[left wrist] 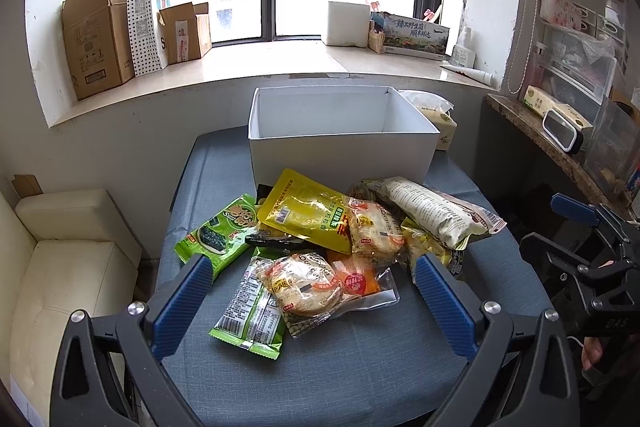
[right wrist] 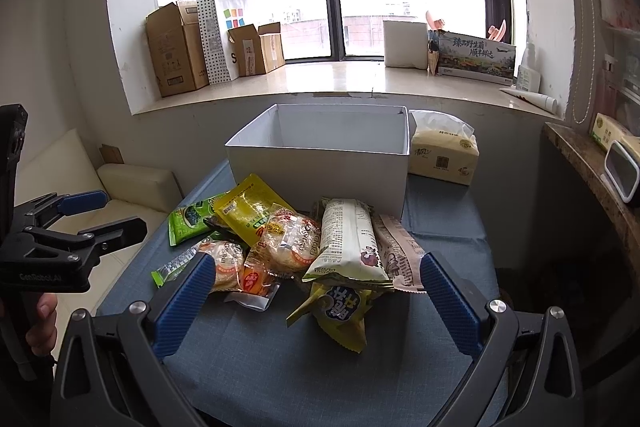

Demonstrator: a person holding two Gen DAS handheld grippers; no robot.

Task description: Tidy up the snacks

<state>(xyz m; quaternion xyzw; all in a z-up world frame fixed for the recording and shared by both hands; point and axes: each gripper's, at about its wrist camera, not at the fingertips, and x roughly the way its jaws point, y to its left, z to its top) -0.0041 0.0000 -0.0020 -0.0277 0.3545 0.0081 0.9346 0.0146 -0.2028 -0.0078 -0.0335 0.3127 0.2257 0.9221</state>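
L gripper point(left wrist: 314, 301): fingers point(left wrist: 182, 307) wide apart, nothing between them, hovering over the near edge of the snack pile. Directly ahead of it: a clear-wrapped rice cracker pack point(left wrist: 302, 289) lying on top of a green packet point(left wrist: 250, 315), w/ an orange-labelled sachet point(left wrist: 356, 277) just beside.

R gripper point(right wrist: 314, 301): fingers point(right wrist: 448, 303) also spread wide, empty, above the surface at the pile's right end. Ahead of it: a yellow crinkled bag point(right wrist: 340, 311) partly under a long cream-coloured packet point(right wrist: 348, 239), w/ a pinkish printed wrapper point(right wrist: 398, 255) touching that packet's right side.

Further out: yellow pouch point(left wrist: 306, 213) leans on the heap's back, green seaweed pack point(left wrist: 220, 235) at far left. All snacks sit loose on the blue-grey surface point(left wrist: 320, 367), in front of a white open box point(left wrist: 340, 135); no snacks visible in it. Tissue pack point(right wrist: 444, 155) just right of the box. Windowsill behind holds cardboard boxes point(left wrist: 96, 39) & a dotted paper bag point(left wrist: 142, 23). Cream sofa point(left wrist: 60, 267) at left.
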